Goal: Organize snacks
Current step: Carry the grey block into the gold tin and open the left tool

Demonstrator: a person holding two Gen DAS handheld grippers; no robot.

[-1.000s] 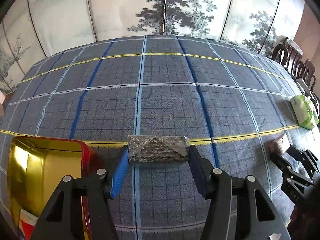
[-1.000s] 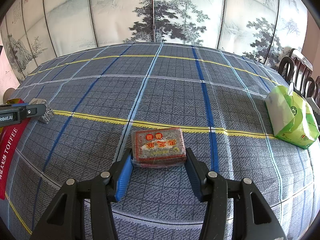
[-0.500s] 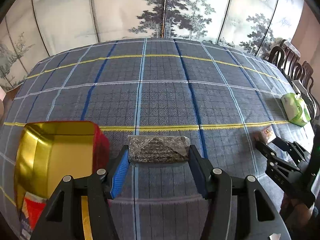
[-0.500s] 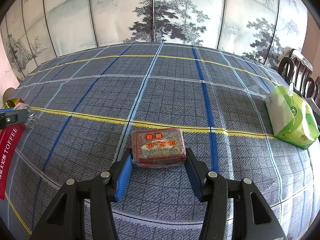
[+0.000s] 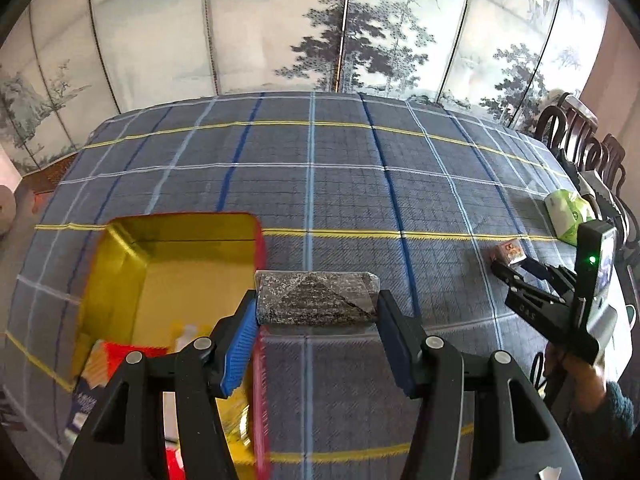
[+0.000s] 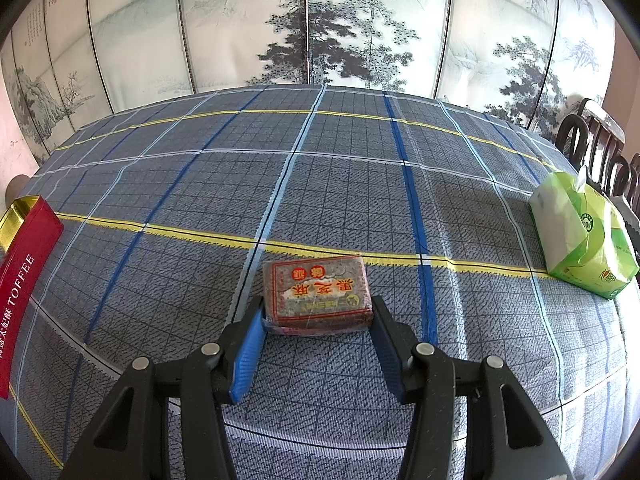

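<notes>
A plaid cloth (image 6: 328, 184) — grey with blue, white and yellow lines — covers the table, backed by a painted screen (image 6: 320, 24) and dark chairs (image 5: 580, 140) at right. The left gripper (image 5: 316, 300) clamps a grey snack block (image 5: 316, 298) above the edge of the gold-lined red tin (image 5: 168, 264); packets inside the tin are blurred. The right gripper (image 6: 318, 312) grips a red-labelled block (image 6: 318, 294) resting on the cloth — a green pack (image 6: 584, 228) lies near. The tin is cut off at the frame edge in the right view
</notes>
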